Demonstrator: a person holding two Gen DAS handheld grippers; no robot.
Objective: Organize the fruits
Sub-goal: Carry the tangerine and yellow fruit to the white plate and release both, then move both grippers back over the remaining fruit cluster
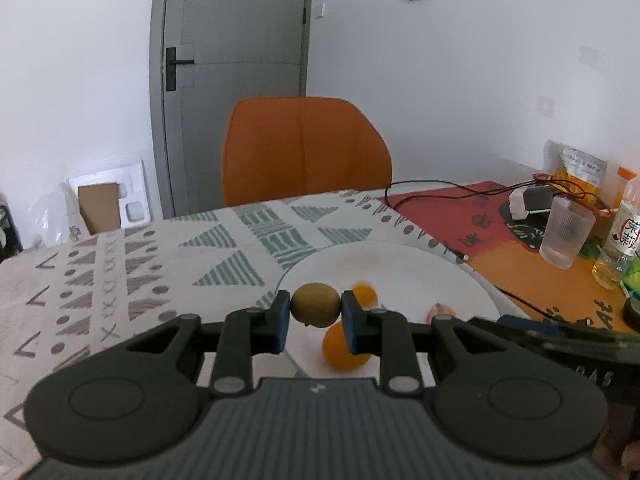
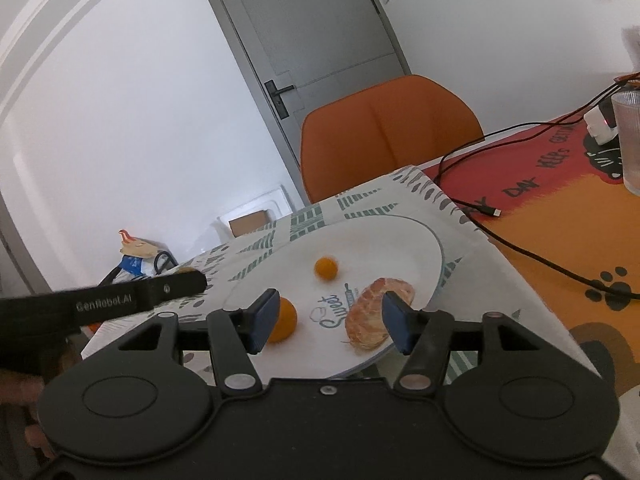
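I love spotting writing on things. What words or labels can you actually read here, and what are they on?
"GenRobot.AI": on the side of the left gripper, seen from the right wrist.
"Sweet": on the white plate; the smaller print below it is too small to read.
"DAY KEEPS": on the red and orange mat; the rest is cut off.
Chinese characters on the bottle label: too blurred to read.
Snack bag print: unreadable.

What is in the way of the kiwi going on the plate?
Nothing visible. The left tool holds the kiwi above the white plate; two oranges sit there, with bare plate beside them.
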